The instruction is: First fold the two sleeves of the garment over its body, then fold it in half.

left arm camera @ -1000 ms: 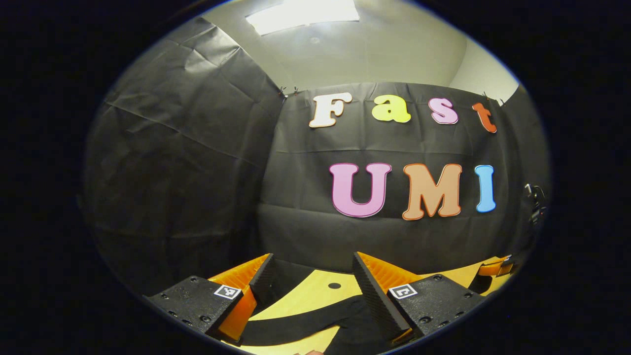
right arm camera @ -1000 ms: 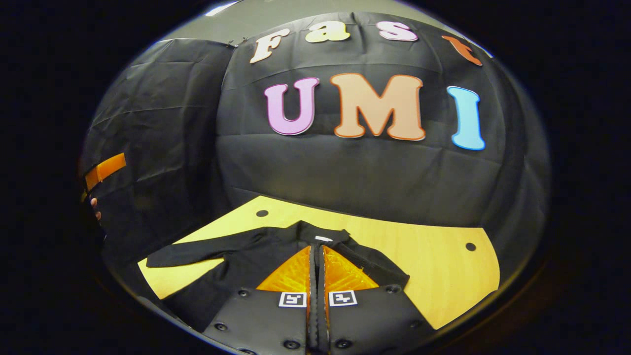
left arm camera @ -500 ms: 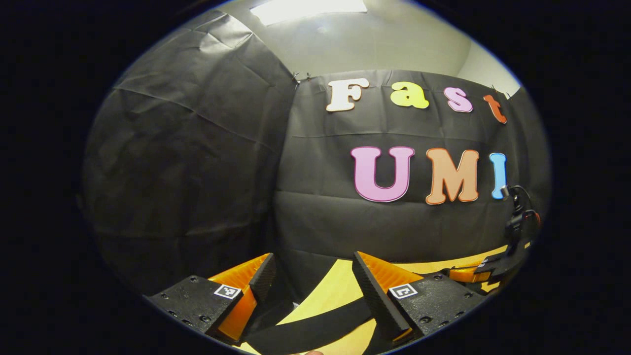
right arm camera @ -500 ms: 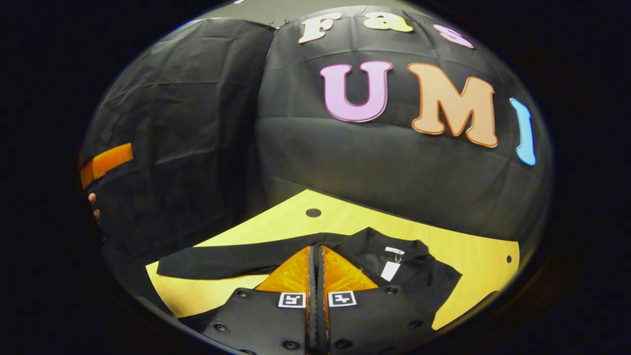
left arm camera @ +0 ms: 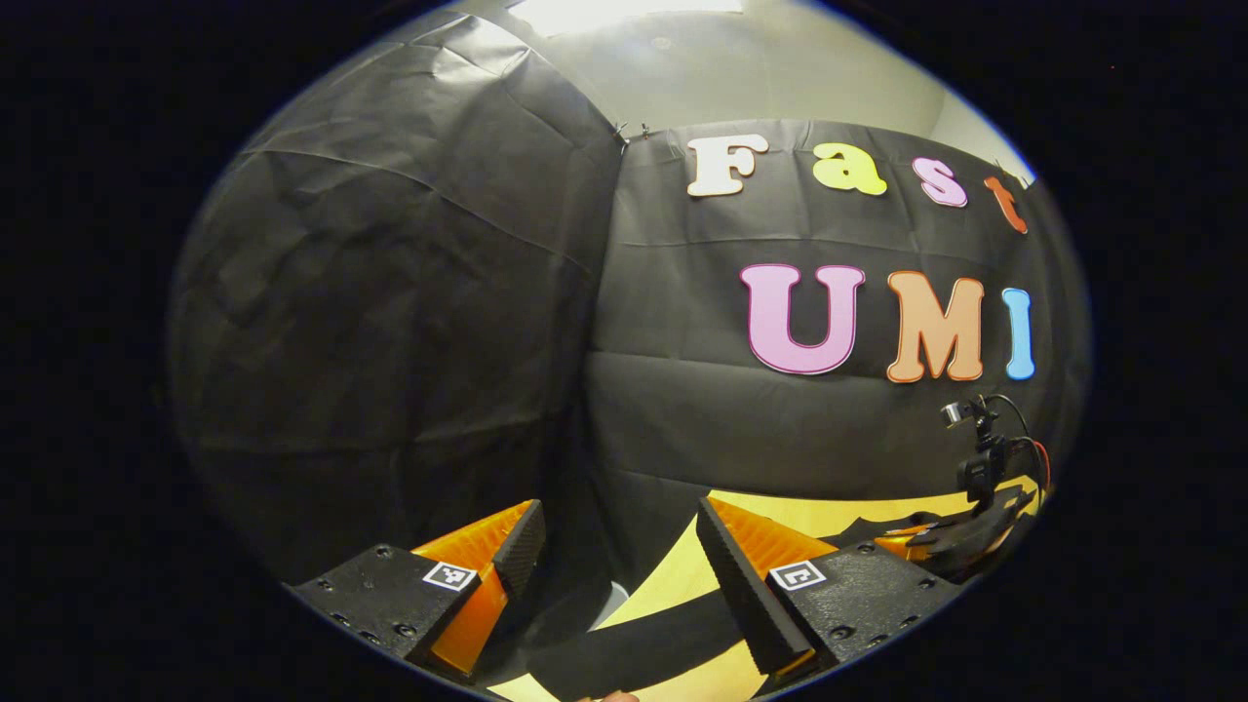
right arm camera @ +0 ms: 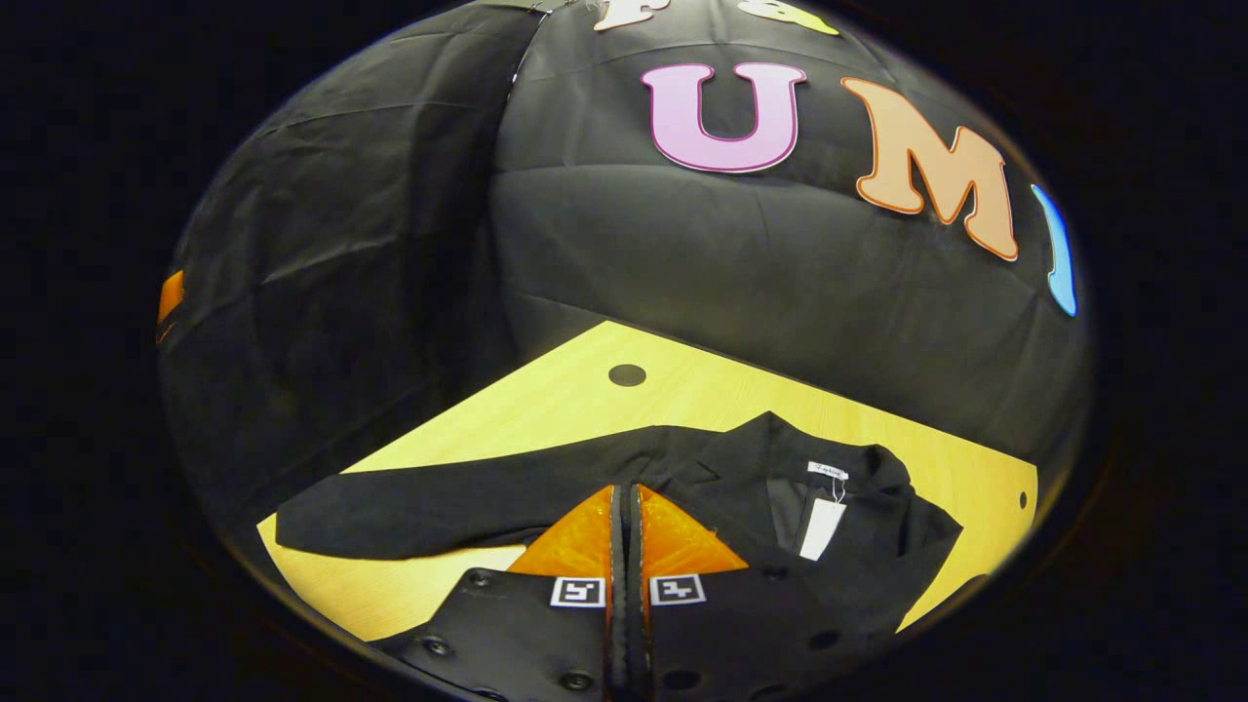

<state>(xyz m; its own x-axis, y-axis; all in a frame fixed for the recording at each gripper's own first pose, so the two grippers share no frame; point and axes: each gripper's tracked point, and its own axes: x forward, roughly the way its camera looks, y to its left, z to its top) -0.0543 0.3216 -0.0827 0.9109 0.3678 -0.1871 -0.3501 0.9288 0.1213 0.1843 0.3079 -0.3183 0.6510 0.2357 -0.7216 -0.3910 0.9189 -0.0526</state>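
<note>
A black long-sleeved garment [right arm camera: 741, 478] lies flat on the wooden table [right arm camera: 546, 409]. Its collar with a white tag [right arm camera: 822, 526] faces up, and one sleeve [right arm camera: 409, 507] stretches out to the left. My right gripper [right arm camera: 625, 502] is shut, with its tips just over the garment where that sleeve joins the body. Whether any cloth is pinched between them I cannot tell. My left gripper [left arm camera: 624, 551] is open above the end of the sleeve [left arm camera: 634, 648], nothing between its fingers. In the left gripper view, the right gripper [left arm camera: 965, 531] shows low at the far right.
Black cloth walls close the booth behind and to the left of the table. A round hole [right arm camera: 627, 374] sits in the tabletop beyond the sleeve. Bare wood [right arm camera: 877, 439] runs behind the collar. An orange part of the left gripper [right arm camera: 171, 297] shows at the far left edge.
The left gripper view has swung left and slightly down, staying open over the sleeve. The right gripper, still shut, has dropped closer to the garment; collar and tag now lie right of its tips.
</note>
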